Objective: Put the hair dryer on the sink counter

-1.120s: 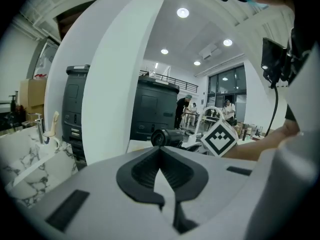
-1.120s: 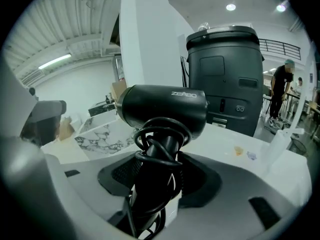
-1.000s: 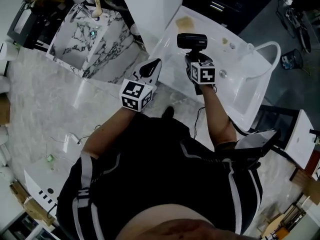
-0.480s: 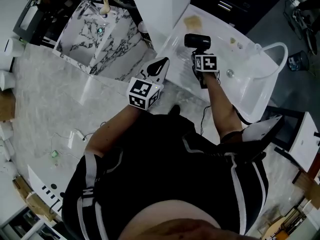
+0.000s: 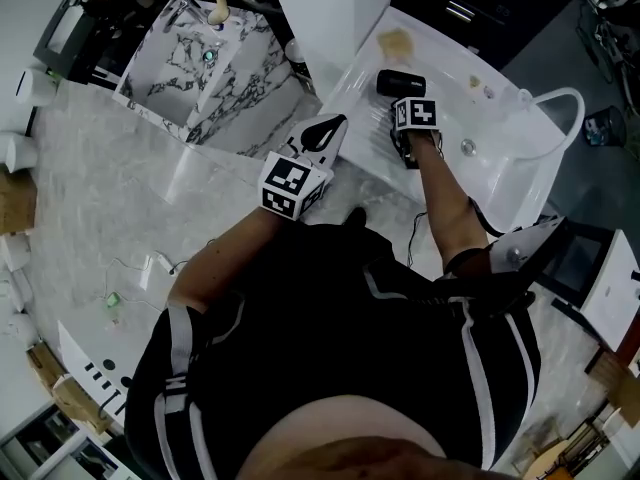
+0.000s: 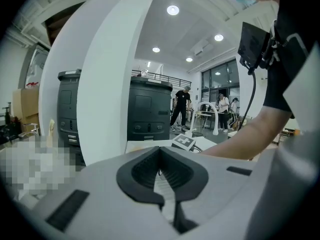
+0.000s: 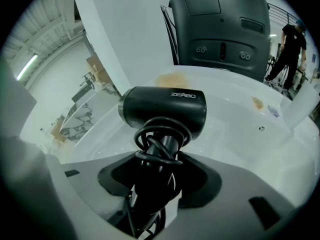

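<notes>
i'm at the set-down step: my right gripper point(image 5: 401, 105) is clamped on the handle of the hair dryer point(image 5: 400, 82), cord coiled round that handle, and the dryer hangs low over the white sink counter point(image 5: 445, 63), toward its left end. whether it touches i can't tell. next, i judge, it needs lowering until the body rests flat, then the jaws parted and drawn back clear of the cord. my left gripper point(image 5: 326, 131) hovers off the counter's near edge, jaws together on nothing. the counter's shallow bowl looks bare, with a tan smear point(image 5: 395, 40) by the far edge. the marbled basin point(image 5: 190, 68) alongside holds a small green thing point(image 5: 209, 56).
</notes>
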`<state>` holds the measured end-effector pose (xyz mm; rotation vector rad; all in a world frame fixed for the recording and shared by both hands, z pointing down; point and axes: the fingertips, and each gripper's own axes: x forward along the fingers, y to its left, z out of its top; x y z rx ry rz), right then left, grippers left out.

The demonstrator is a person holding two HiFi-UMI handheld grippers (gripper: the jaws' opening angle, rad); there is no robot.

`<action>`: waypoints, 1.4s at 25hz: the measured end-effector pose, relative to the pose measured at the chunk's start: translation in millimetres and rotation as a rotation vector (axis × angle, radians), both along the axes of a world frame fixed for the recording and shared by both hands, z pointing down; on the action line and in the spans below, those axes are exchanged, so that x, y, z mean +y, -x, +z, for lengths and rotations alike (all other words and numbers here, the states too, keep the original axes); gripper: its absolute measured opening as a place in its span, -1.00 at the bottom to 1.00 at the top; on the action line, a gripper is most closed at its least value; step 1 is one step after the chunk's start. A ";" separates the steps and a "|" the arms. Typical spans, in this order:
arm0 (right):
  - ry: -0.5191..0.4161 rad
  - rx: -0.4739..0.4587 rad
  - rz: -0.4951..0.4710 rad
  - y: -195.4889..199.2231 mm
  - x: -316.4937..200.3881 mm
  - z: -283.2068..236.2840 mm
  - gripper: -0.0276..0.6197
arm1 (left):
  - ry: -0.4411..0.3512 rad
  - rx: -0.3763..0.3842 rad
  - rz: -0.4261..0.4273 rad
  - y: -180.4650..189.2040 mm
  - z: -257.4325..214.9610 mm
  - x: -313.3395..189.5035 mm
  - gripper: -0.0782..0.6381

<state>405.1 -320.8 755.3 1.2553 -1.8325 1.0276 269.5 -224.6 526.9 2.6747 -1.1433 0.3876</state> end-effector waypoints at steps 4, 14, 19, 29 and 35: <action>0.040 0.001 0.018 3.0 0.1 10.2 -0.18 | -0.014 -0.007 0.016 1.5 -4.5 0.5 -0.77; 0.093 0.020 0.046 3.0 -5.7 29.2 -0.18 | -0.021 -0.019 0.051 2.1 -8.7 -0.9 -0.77; 0.091 0.034 0.052 2.5 -9.4 31.5 -0.18 | -0.021 -0.023 0.057 4.4 -7.8 -1.4 -0.77; 0.056 0.051 0.084 0.3 -17.4 31.8 -0.17 | -0.012 -0.019 0.058 7.7 -5.0 -5.5 -0.77; 0.030 0.050 0.055 4.3 -15.3 31.0 -0.16 | -0.006 -0.011 0.079 4.9 -2.8 -1.3 -0.77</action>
